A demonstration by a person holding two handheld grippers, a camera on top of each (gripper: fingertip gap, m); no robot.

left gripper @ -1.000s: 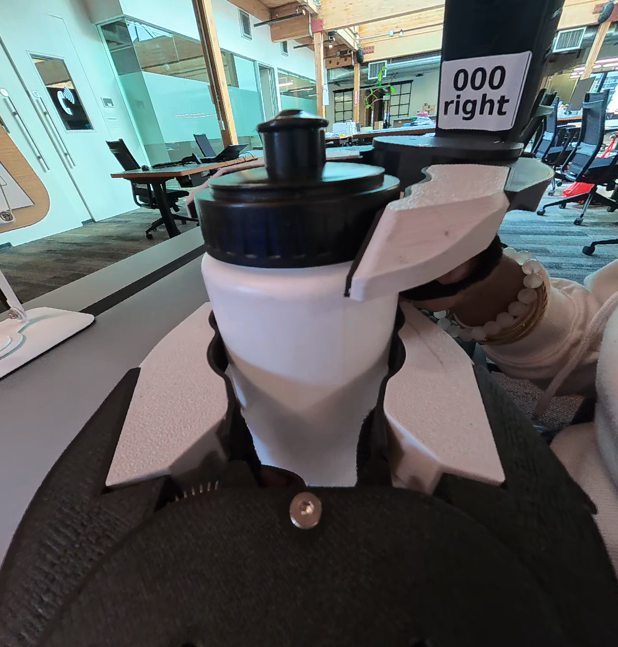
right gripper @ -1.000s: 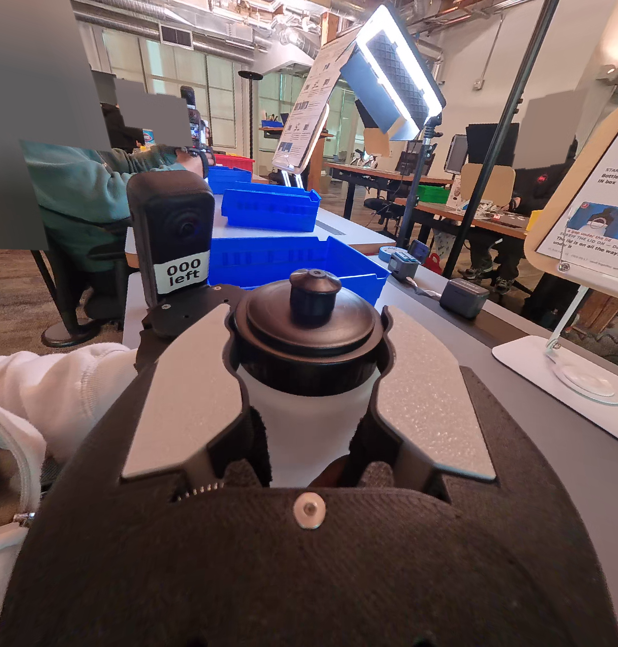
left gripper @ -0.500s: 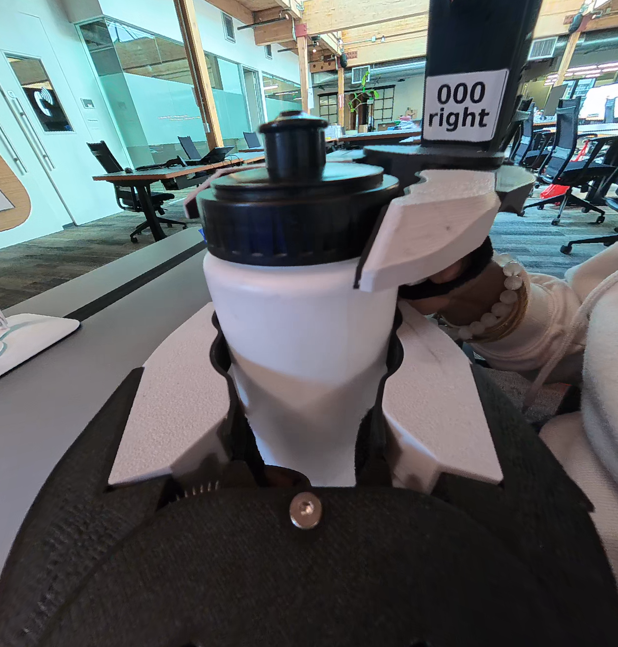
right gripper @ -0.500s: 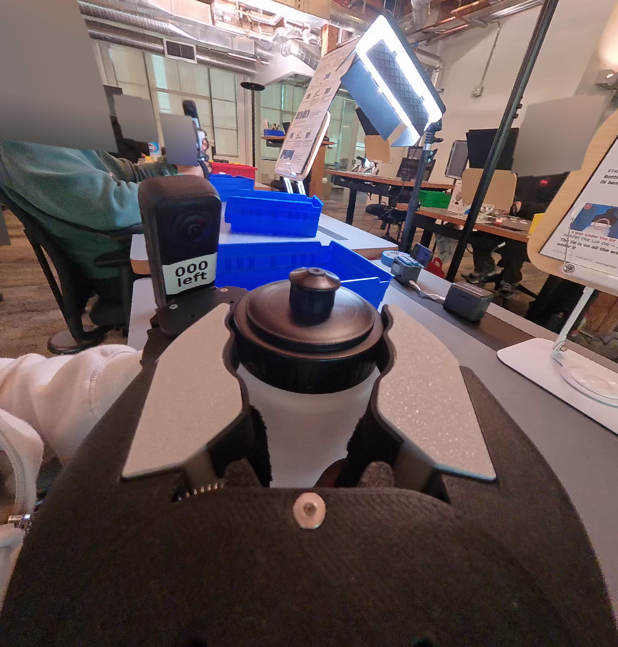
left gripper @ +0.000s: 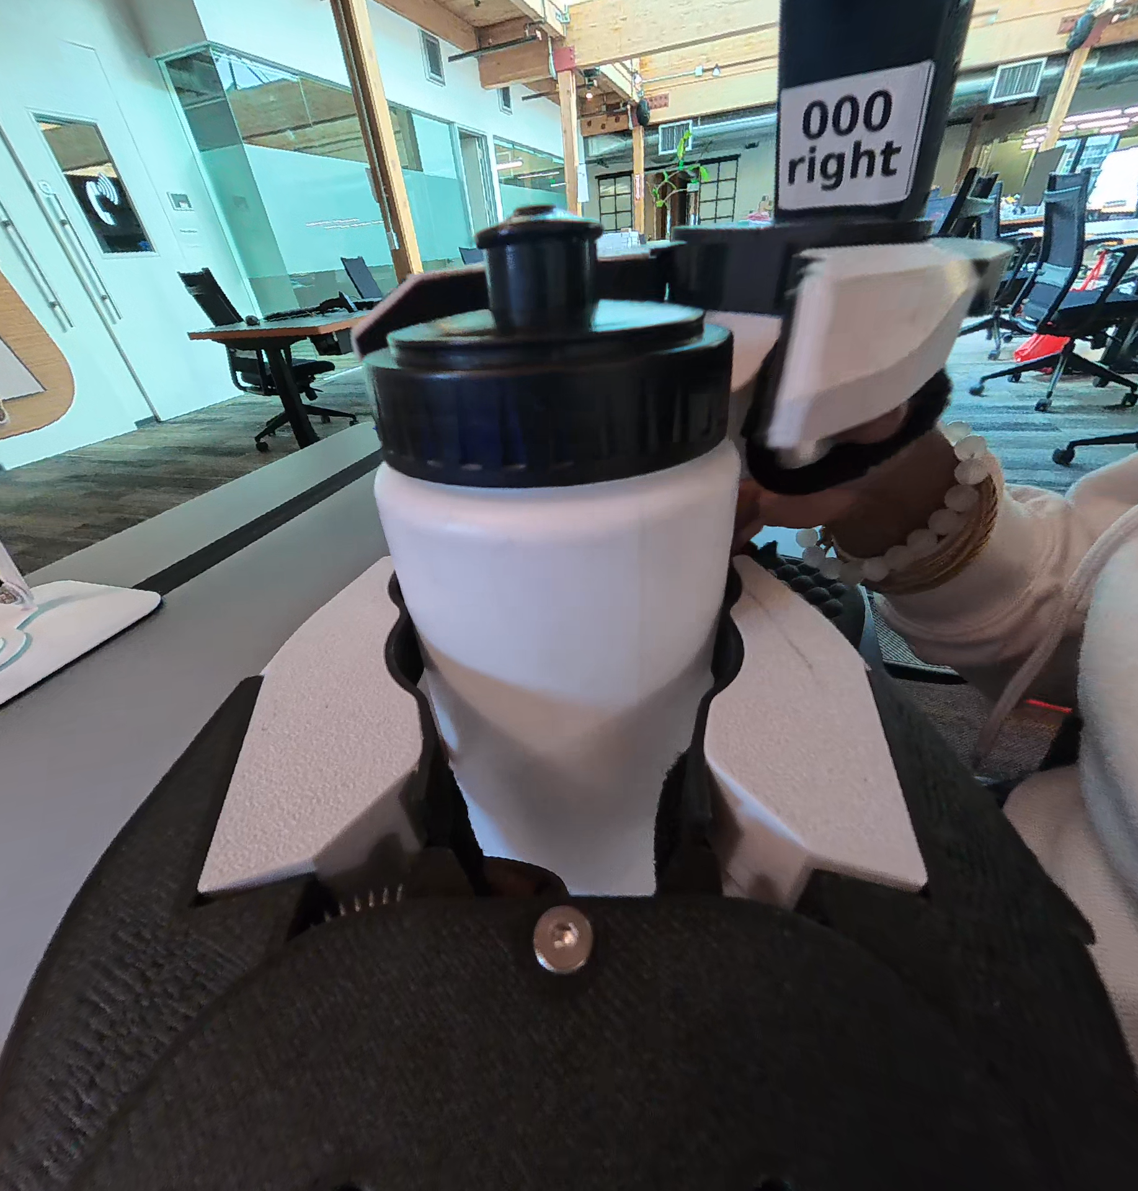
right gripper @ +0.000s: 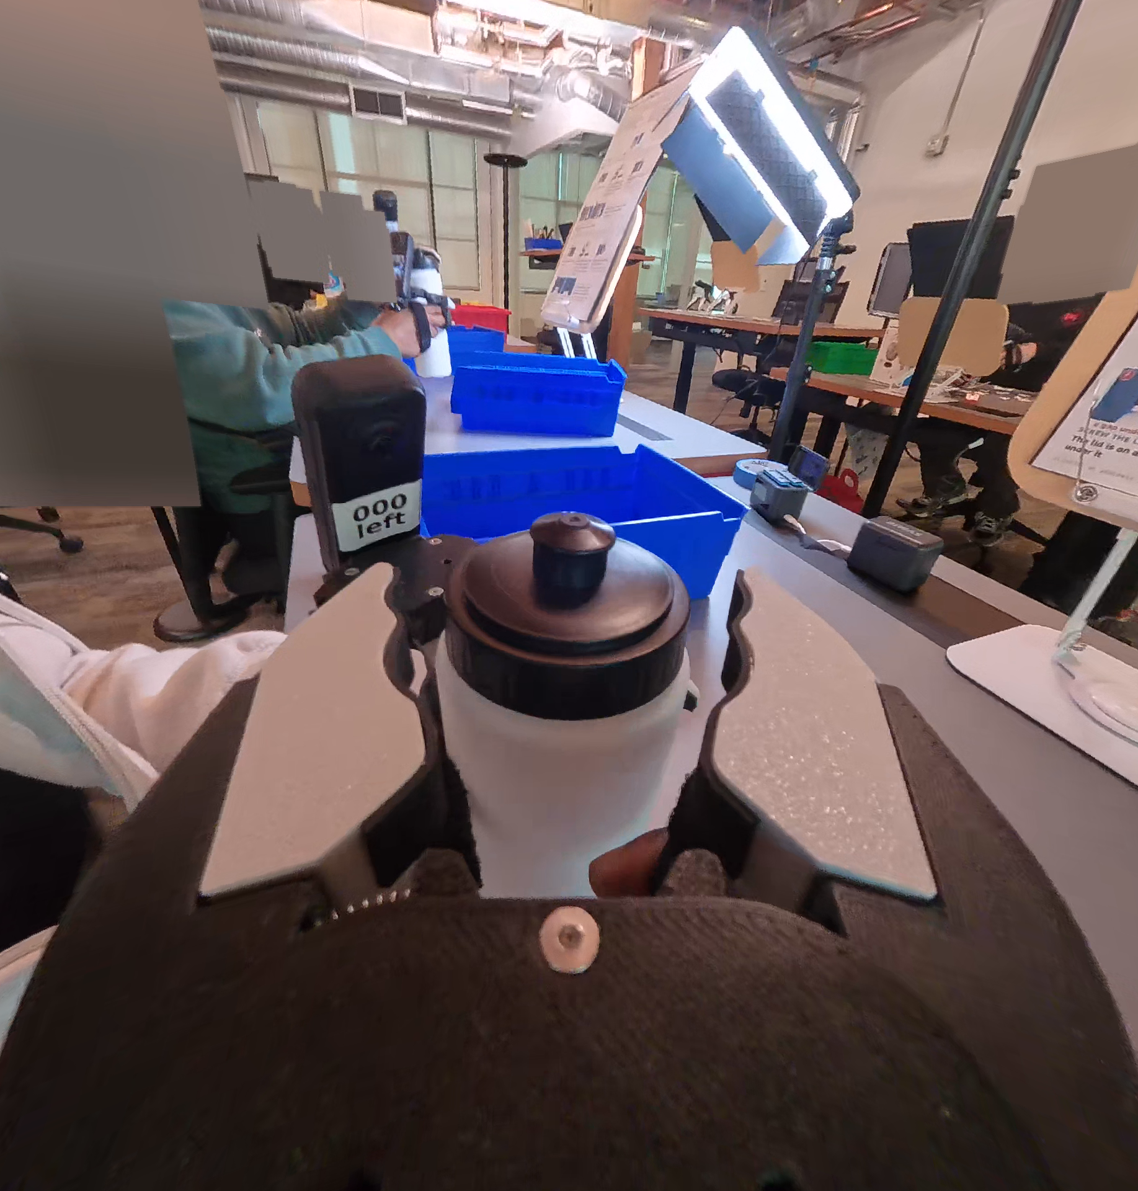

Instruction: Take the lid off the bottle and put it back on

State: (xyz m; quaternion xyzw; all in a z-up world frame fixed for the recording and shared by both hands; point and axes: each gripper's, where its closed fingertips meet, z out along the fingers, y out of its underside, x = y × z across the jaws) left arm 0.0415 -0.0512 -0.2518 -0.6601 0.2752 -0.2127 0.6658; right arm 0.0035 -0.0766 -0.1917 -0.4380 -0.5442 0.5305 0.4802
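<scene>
A white bottle [left gripper: 553, 612] with a black screw lid [left gripper: 547, 399] and pull spout stands upright. My left gripper [left gripper: 563, 580] is shut on the bottle's body below the lid. My right gripper [right gripper: 566, 580] is open around the lid [right gripper: 566, 638], with a gap showing on each side between the fingers and the lid. In the left wrist view one white finger [left gripper: 862, 335] of the right gripper sits just right of the lid, apart from it. The bottle body [right gripper: 553, 773] shows between the right fingers. The lid sits on the bottle.
A grey table [left gripper: 166, 677] lies below. Blue bins [right gripper: 572, 496] stand behind the bottle. A white sign-stand base [right gripper: 1036, 683] is at the right, also showing in the left wrist view [left gripper: 50, 625]. A small grey case [right gripper: 895, 554] sits at the table's far edge. There is about 6 centimeters between the tips of the two grippers.
My right gripper has opened and let go of the lid, its fingers now spread wide of it. My left gripper still holds the bottle body.
</scene>
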